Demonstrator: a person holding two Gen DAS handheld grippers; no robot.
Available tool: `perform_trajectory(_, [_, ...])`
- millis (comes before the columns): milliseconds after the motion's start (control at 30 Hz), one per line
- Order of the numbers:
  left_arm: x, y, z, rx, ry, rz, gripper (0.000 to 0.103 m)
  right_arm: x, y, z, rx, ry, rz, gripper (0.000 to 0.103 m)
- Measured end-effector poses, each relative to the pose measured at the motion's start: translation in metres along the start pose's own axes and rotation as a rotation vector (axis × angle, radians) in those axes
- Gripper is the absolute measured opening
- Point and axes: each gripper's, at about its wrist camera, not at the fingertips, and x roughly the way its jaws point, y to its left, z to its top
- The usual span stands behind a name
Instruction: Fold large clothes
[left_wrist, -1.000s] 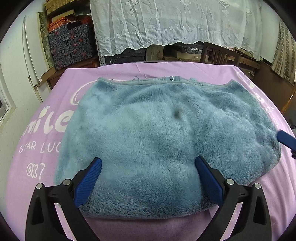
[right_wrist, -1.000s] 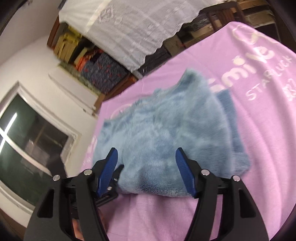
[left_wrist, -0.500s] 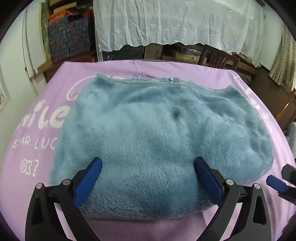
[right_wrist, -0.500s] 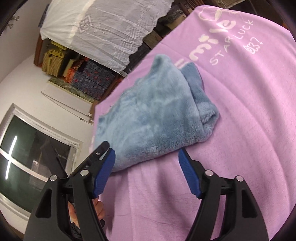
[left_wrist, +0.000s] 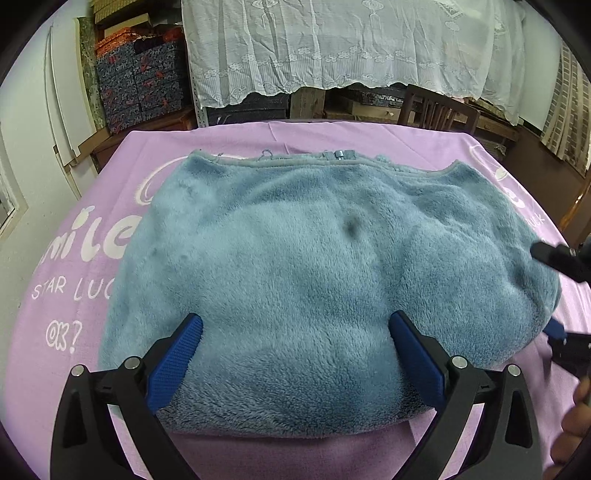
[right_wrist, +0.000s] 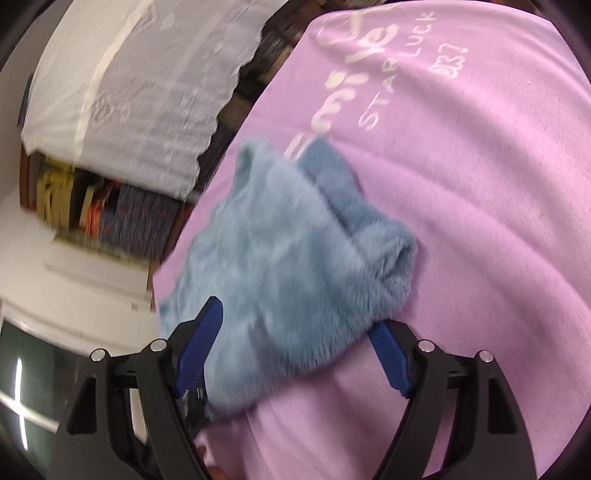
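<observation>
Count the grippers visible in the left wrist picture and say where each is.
2. The left gripper fills the bottom, its blue fingers spread over the fluffy blue garment. The right gripper shows partly at the right edge, by the garment's side.

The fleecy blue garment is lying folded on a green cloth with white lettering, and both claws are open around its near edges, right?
Not quite: the cloth is purple, not green, as the left wrist view shows. The rest holds: the fleecy blue garment lies folded on it, white lettering shows, and the left claw and right claw are open around its near edges.
</observation>
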Motion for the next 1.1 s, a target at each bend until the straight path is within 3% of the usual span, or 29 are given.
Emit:
perform_trajectory(67, [-0.001,0.0,0.0,0.0,0.0,0.0,0.1,0.003,0.001,0.005,-0.01,-0.06,-0.002,0.075])
perform_trajectory(133, [-0.001,0.0,0.0,0.0,0.0,0.0,0.1,0.001,-0.001,0.005,-0.042,-0.135,0.009,0.066])
perform_trajectory(200, [-0.001,0.0,0.0,-0.001,0.0,-0.001,0.1,0.0,-0.005,0.004,-0.059,-0.154,-0.003,0.06])
perform_trajectory(267, [-0.001,0.0,0.0,-0.003,0.0,-0.005,0.1,-0.003,-0.013,0.008,-0.023,-0.163,0.036,0.058])
perform_trajectory(367, [-0.002,-0.001,-0.001,-0.001,-0.001,-0.003,0.1,-0.004,-0.017,0.012,-0.002,-0.155,0.063,0.057])
perform_trajectory(567, [-0.002,0.0,0.0,0.001,0.0,-0.002,0.1,0.011,0.006,0.008,-0.132,-0.129,0.0,0.068])
perform_trajectory(600, [-0.003,0.001,0.0,-0.003,0.0,-0.007,0.1,0.014,0.007,0.009,-0.155,-0.133,-0.015,0.063])
perform_trajectory(633, [-0.004,0.002,0.0,-0.009,0.0,-0.014,0.1,0.014,0.005,0.009,-0.152,-0.138,-0.018,0.051])
perform_trajectory(733, [-0.011,0.016,0.002,-0.059,-0.004,-0.056,0.1,0.011,-0.009,0.014,-0.098,-0.126,0.022,0.041])
perform_trajectory(867, [-0.013,0.033,0.005,-0.115,0.0,-0.083,0.1,0.013,-0.008,0.015,-0.128,-0.114,0.02,0.041])
perform_trajectory(1033, [-0.004,0.011,0.002,0.009,0.002,0.03,0.1,0.013,-0.006,0.012,-0.151,-0.121,0.001,0.044])
perform_trajectory(1100, [-0.003,0.017,0.003,-0.01,0.013,0.007,0.1,0.013,-0.004,0.011,-0.161,-0.123,-0.006,0.045])
